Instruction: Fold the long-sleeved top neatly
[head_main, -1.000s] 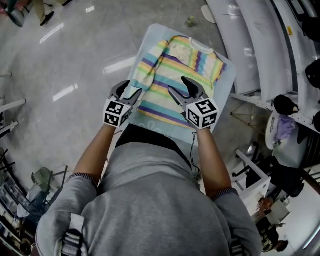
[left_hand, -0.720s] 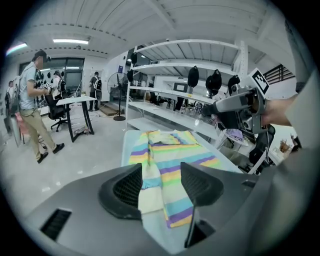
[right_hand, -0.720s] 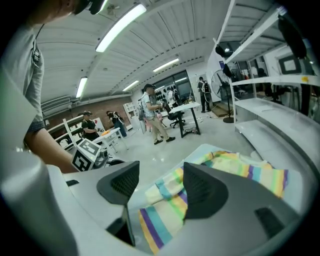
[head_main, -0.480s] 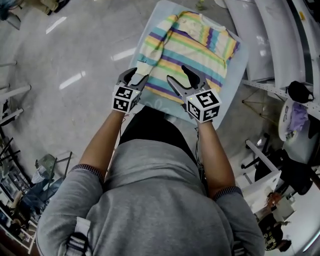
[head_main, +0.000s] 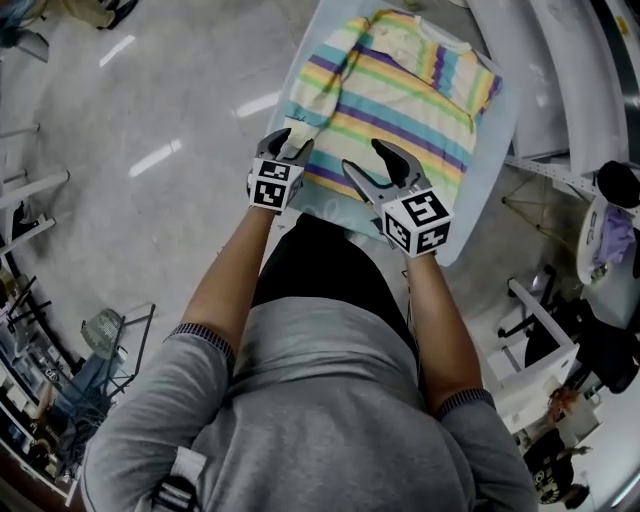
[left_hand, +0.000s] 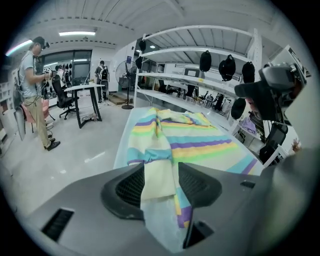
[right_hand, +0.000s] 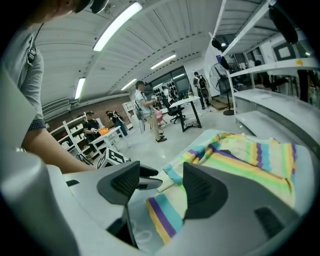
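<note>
Now at the grab: striped top (head_main: 400, 90) lies flat, upper centre; my left gripper (head_main: 285, 145) is closing round the sleeve cuff (left_hand: 157, 175), right gripper (head_main: 368, 160) gapes over the hem. Next I'd pinch firmly

A pale blue table (head_main: 482, 190) stands on a glossy grey floor (head_main: 150, 110), with white shelves (left_hand: 180, 77) hung with dark round things (left_hand: 205, 61) alongside, and farther off a desk (left_hand: 85, 89), an office chair (left_hand: 62, 97), a fan (left_hand: 127, 66) and a standing person (left_hand: 31, 85).
</note>
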